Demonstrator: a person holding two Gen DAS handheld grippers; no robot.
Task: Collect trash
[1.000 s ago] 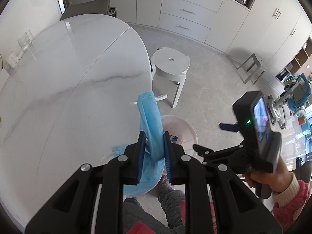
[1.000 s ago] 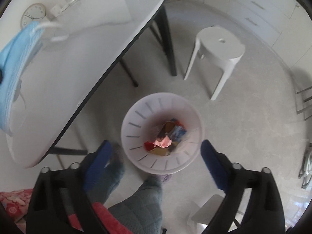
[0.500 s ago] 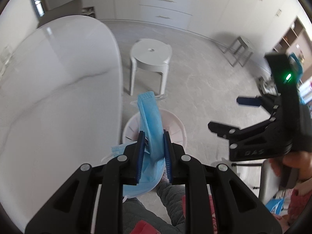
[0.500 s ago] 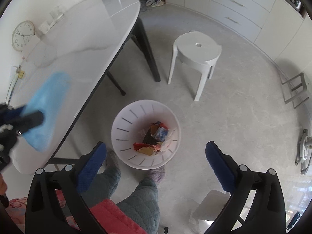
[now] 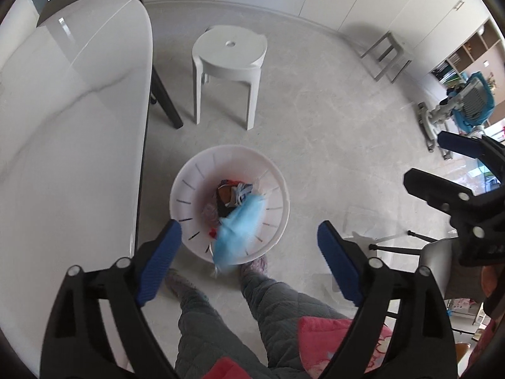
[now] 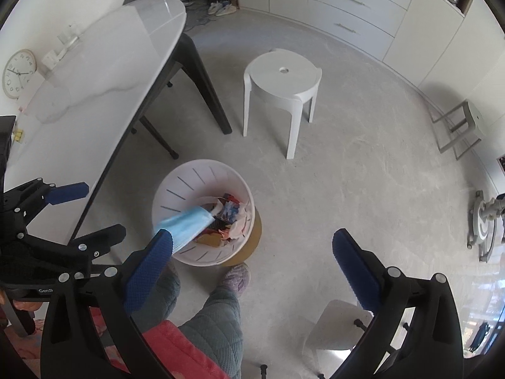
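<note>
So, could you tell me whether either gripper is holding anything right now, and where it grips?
Nothing is held. The left gripper has just opened, and the blue face mask is dropping into the white bin. The right gripper is open and empty.

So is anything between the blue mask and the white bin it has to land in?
Nothing visible. The left gripper has just opened and the blue mask is loose over the white bin, its lower end overlapping the near rim.
</note>
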